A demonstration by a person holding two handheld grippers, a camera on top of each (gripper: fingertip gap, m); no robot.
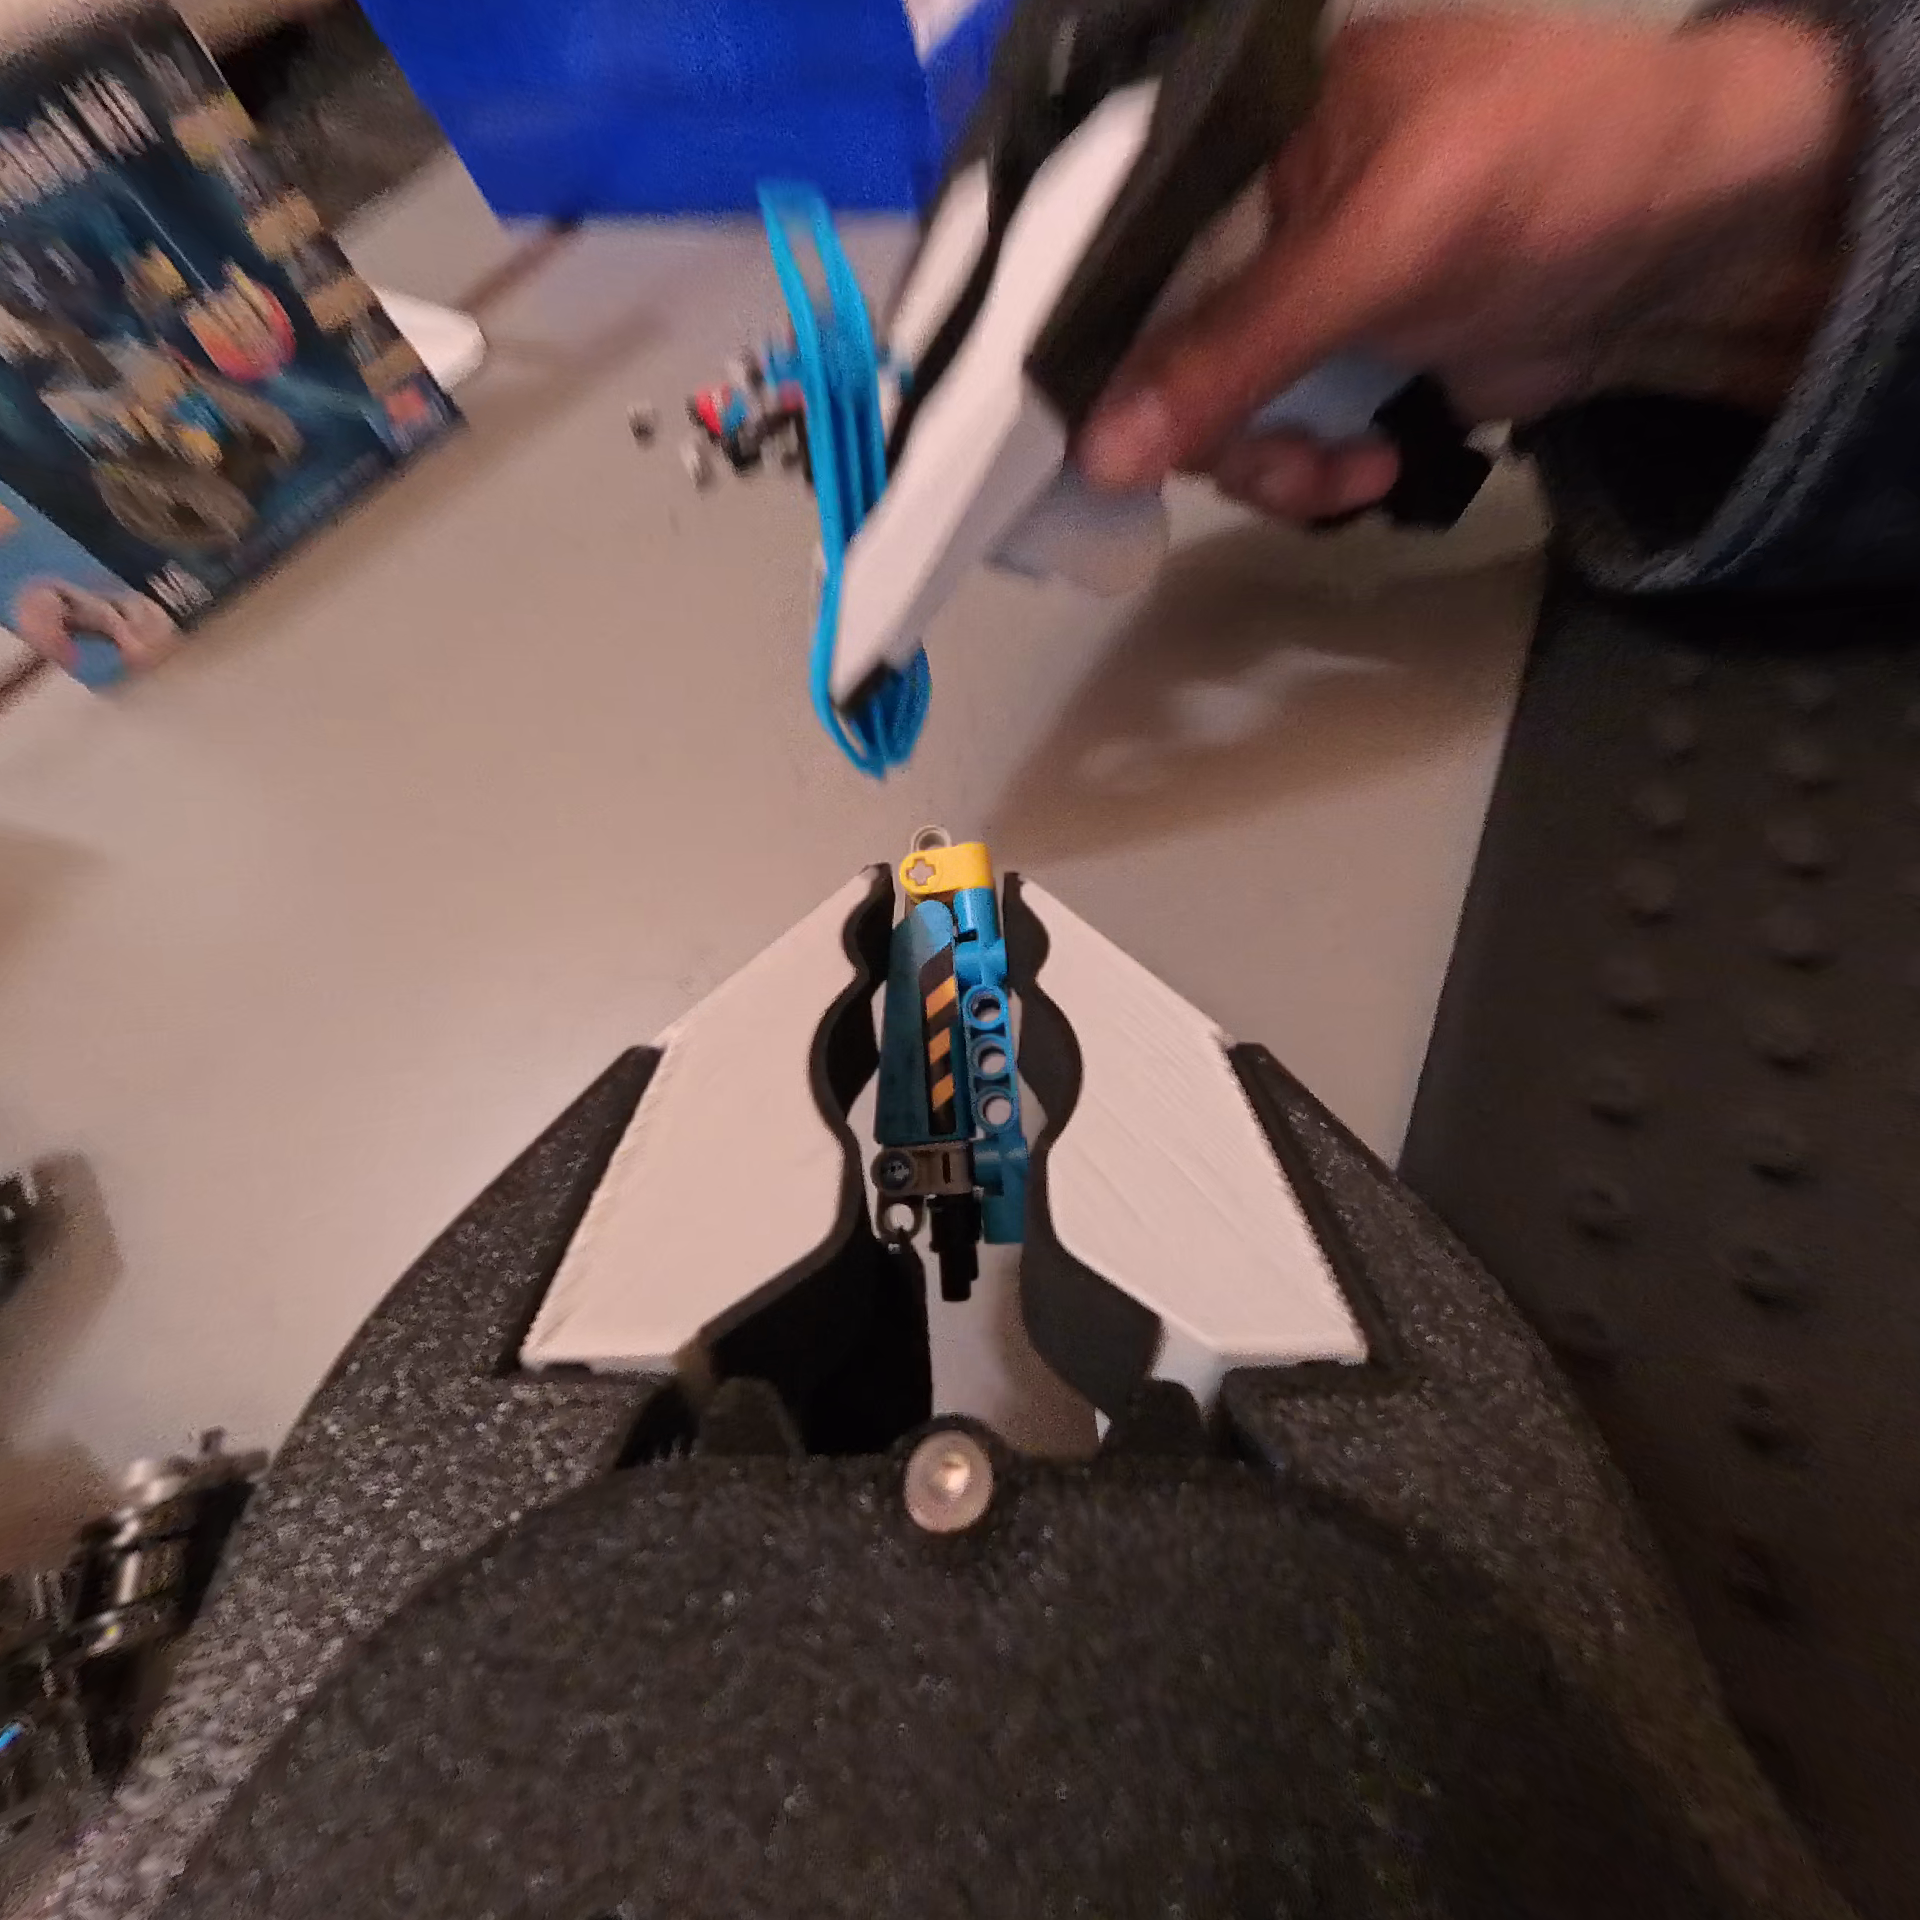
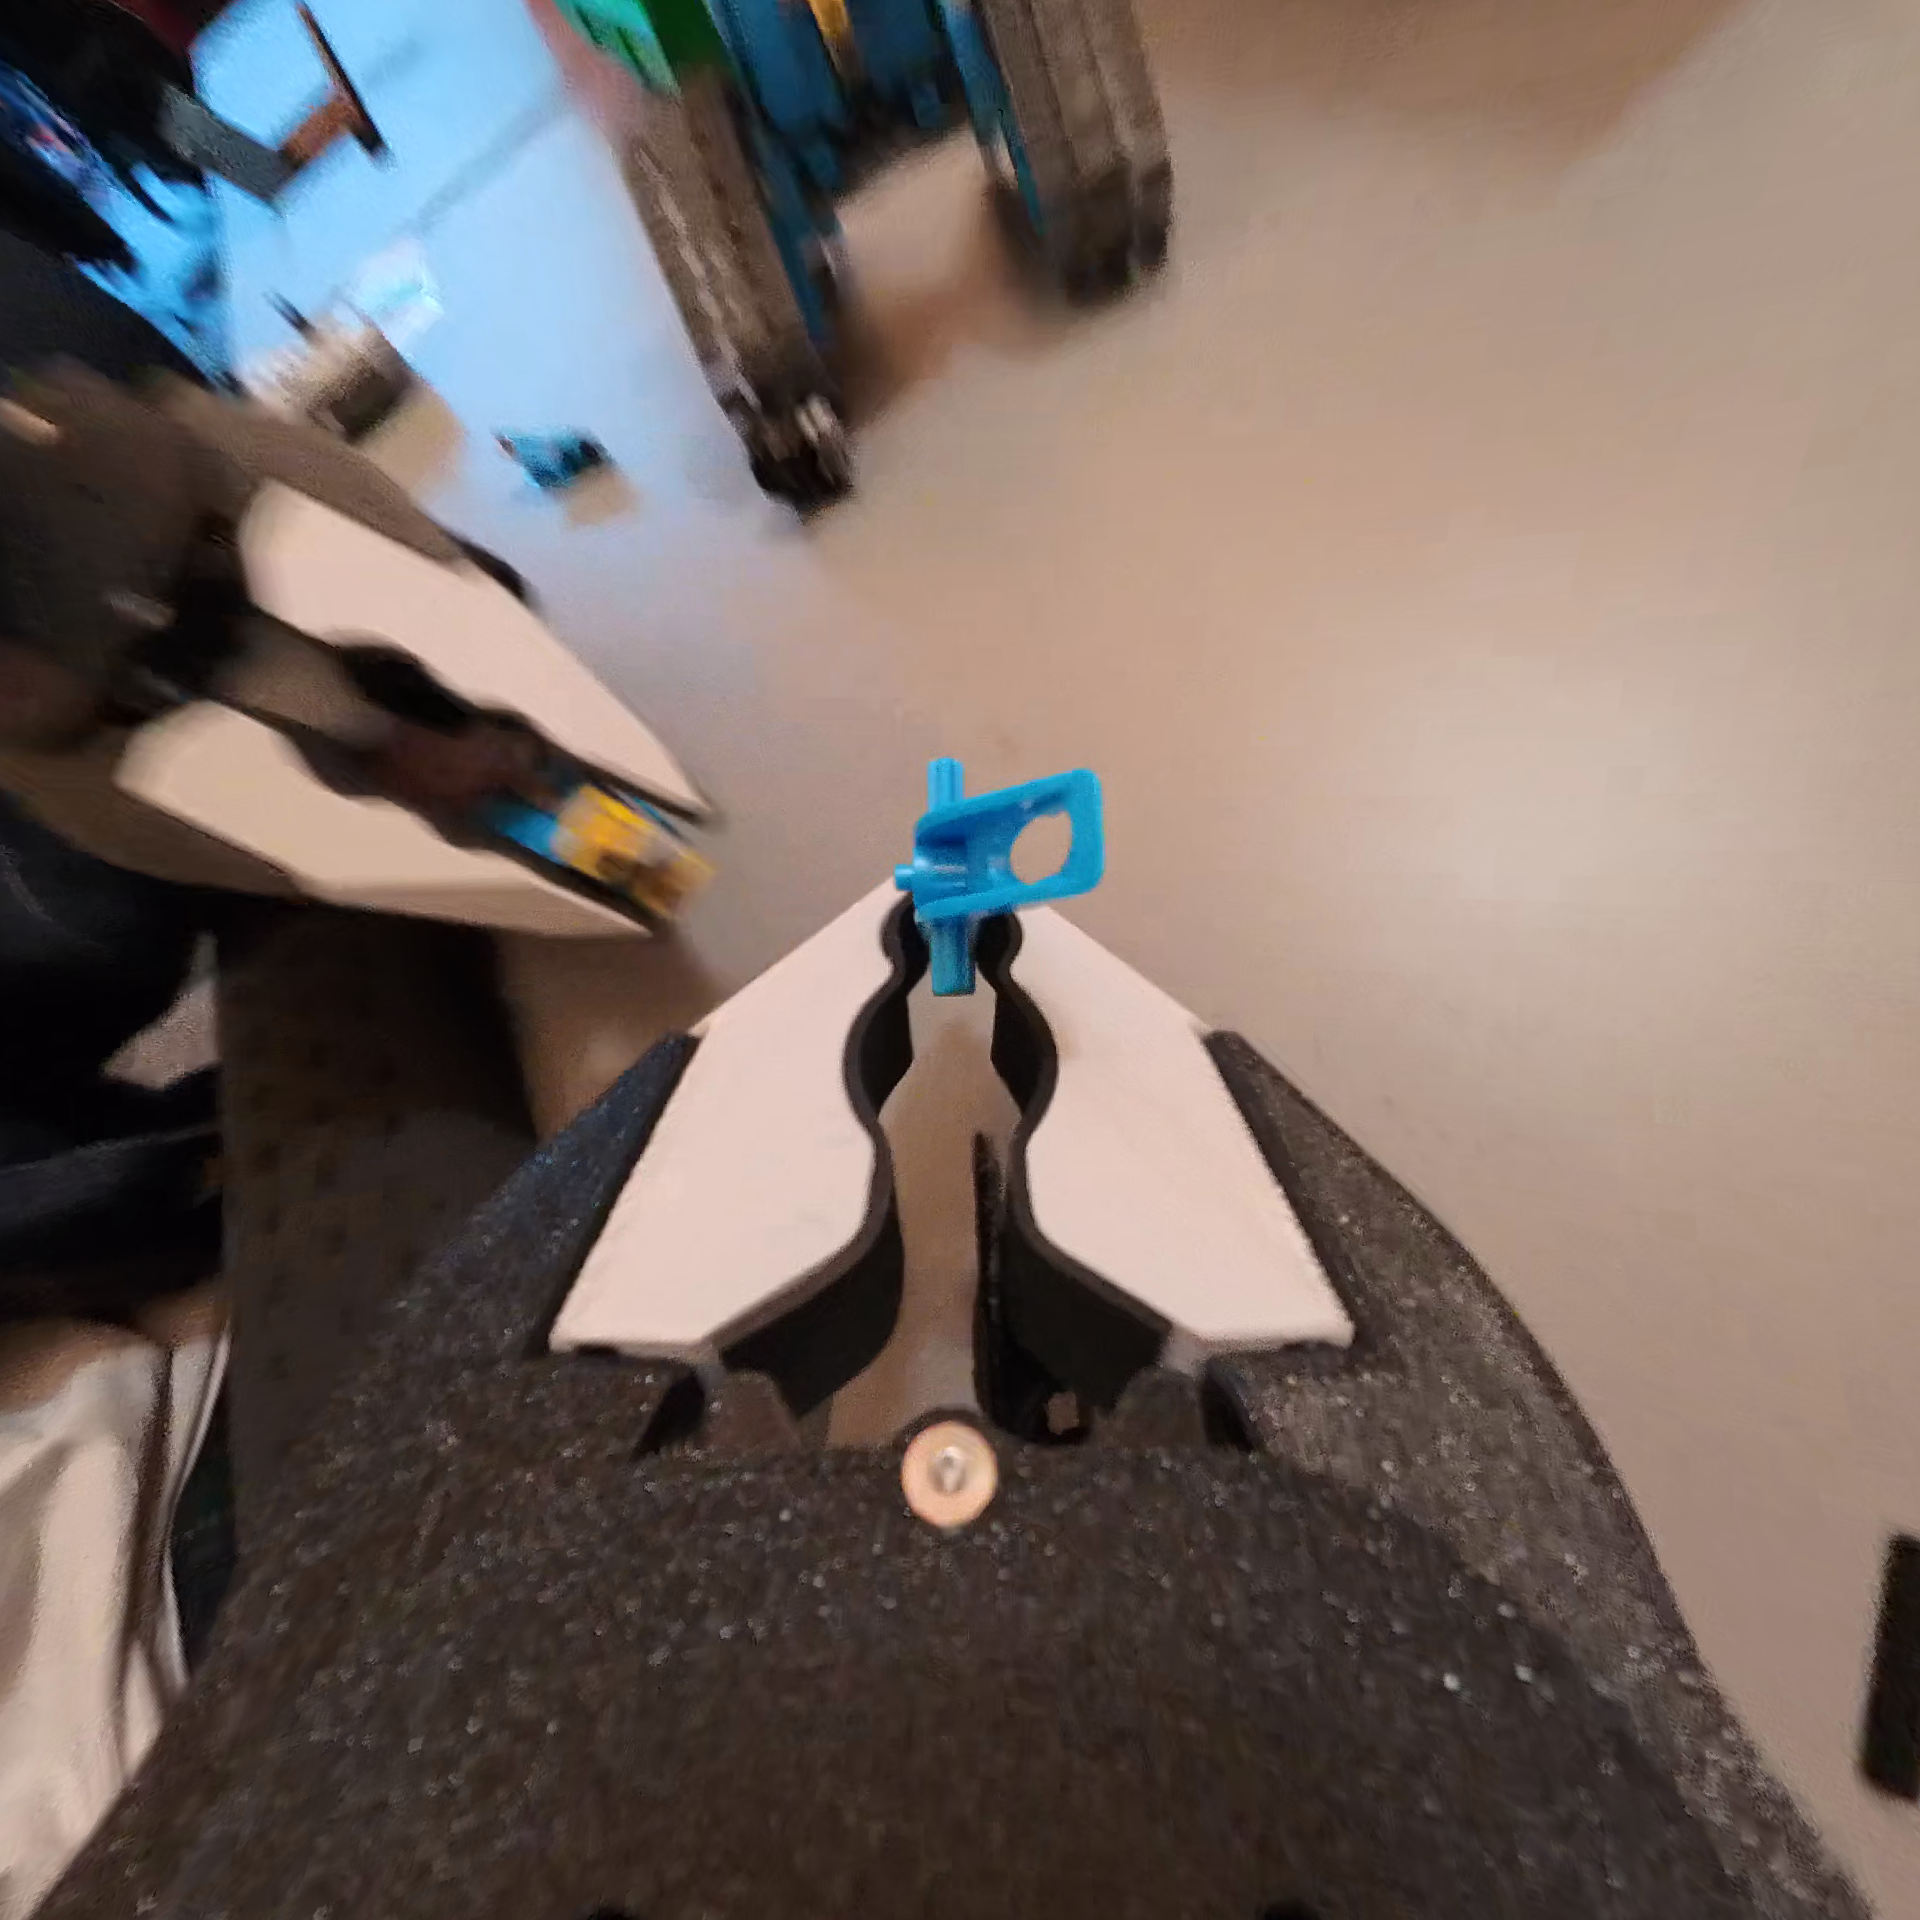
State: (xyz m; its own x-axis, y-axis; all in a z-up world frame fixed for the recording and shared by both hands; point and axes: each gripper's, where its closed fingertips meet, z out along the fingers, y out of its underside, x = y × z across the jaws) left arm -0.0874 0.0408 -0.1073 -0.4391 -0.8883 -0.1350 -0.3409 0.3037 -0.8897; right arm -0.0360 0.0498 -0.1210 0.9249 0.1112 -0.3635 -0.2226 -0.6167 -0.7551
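My left gripper [image 1: 943, 883] is shut on a small toy-brick assembly [image 1: 951, 1039]: teal beams, a yellow connector at the tip and a dark panel with orange stripes. My right gripper [image 2: 954, 914] is shut on a small blue connector piece [image 2: 1003, 847] with a hole and a pin, held at the fingertips above the beige table. In the left wrist view the right gripper [image 1: 883, 717], held by a hand [image 1: 1507, 239], hovers blurred just beyond and above the assembly. In the right wrist view the left gripper [image 2: 665, 862] sits at the left with the assembly [image 2: 613, 842] in it.
A printed toy box [image 1: 187, 364] stands at the far left and loose small parts [image 1: 727, 416] lie on the table beyond. A blue bin [image 1: 665, 94] is at the back. A tracked vehicle model [image 2: 894, 208] stands far off. A dark studded mat [image 1: 1714, 1039] lies at right. Some 6 centimeters of space lies between my two pairs of fingers.
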